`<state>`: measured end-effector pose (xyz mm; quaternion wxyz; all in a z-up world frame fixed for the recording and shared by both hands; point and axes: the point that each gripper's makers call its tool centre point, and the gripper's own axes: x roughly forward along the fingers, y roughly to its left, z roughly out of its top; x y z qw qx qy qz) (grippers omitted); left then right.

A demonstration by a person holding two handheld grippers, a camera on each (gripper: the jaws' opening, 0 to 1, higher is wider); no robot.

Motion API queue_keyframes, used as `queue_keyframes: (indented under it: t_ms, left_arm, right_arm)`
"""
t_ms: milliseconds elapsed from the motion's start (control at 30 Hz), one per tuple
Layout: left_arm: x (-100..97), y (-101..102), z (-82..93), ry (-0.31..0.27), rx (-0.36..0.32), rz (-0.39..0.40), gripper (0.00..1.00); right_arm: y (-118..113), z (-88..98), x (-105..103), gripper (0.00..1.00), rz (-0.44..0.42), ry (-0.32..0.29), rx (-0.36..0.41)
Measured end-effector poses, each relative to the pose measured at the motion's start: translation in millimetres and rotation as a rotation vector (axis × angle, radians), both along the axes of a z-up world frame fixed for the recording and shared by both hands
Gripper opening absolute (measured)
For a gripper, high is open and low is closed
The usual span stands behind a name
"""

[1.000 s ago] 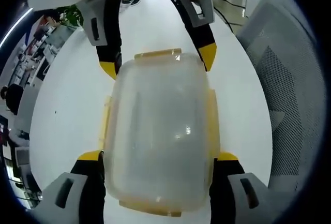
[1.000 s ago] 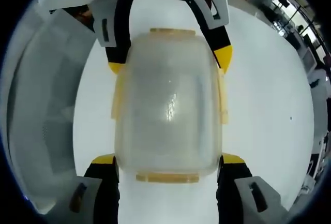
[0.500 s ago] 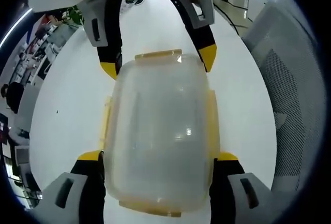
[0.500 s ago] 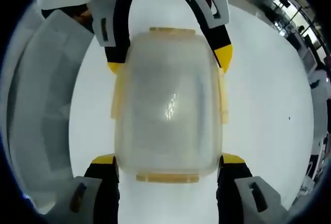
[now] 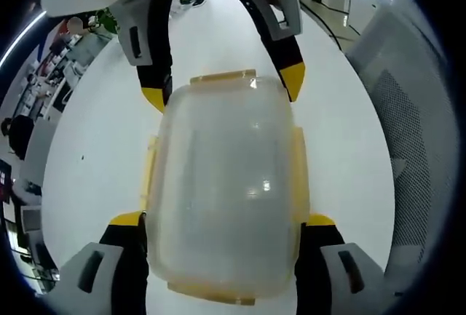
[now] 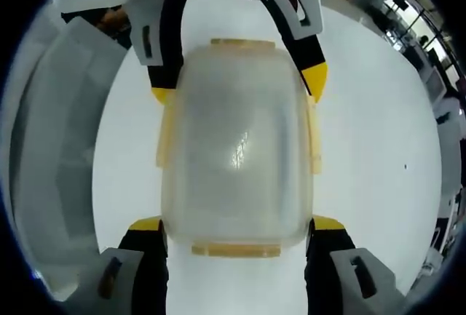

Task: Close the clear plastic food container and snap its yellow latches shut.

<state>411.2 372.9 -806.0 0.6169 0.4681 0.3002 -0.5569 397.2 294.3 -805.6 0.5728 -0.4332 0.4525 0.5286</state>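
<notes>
The clear plastic container (image 5: pixel 226 184) with its lid on lies over the white table (image 5: pixel 95 155), with yellow latches (image 5: pixel 222 77) along its edges. My left gripper (image 5: pixel 224 220) is shut on the near end, a yellow-tipped jaw against each long side. My right gripper (image 5: pixel 222 88) comes in from the top and clamps the far end the same way. In the right gripper view the container (image 6: pixel 237 148) sits between my right gripper (image 6: pixel 237 224) at the bottom and my left gripper (image 6: pixel 240 86) at the top. Whether the side latches (image 6: pixel 166 137) are snapped flat is unclear.
A grey mesh office chair (image 5: pixel 419 148) stands past the table edge, on the right in the left gripper view and as the chair (image 6: pixel 51 155) on the left in the right gripper view. Office desks and a plant (image 5: pixel 98 24) lie far behind.
The chair and table edge have drifted slightly in both views while the container and all jaws keep their places, so both hands have moved together with the container.
</notes>
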Motion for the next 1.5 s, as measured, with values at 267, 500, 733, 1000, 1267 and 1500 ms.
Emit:
queue_keyframes:
  t_ms: [267, 500, 733, 1000, 1267, 1500]
  left_arm:
    - [8.1, -2, -0.3, 0.001, -0.002, 0.001, 0.84]
    - [12.6, -3, 0.1, 0.002, -0.004, 0.004, 0.84]
    - [20.8, -5, 0.2, 0.001, -0.003, 0.008, 0.84]
    - [28.5, -6, -0.2, 0.001, -0.001, 0.005, 0.84]
    - [32.3, -7, 0.5, 0.000, -0.001, 0.005, 0.84]
    - [31.6, -7, 0.6, -0.001, -0.001, 0.006, 0.84]
  right_arm:
    - [-2, -0.6, 8, 0.77, 0.000, 0.002, -0.002]
    - [-3, -0.1, 13, 0.77, 0.003, 0.001, -0.004]
    - [-5, 0.1, 21, 0.77, 0.003, 0.001, -0.001]
    - [-6, 0.4, 28, 0.77, 0.001, 0.001, 0.003]
    - [-7, 0.2, 33, 0.77, 0.001, 0.001, 0.002]
    - [-7, -0.2, 32, 0.78, 0.003, 0.000, -0.001]
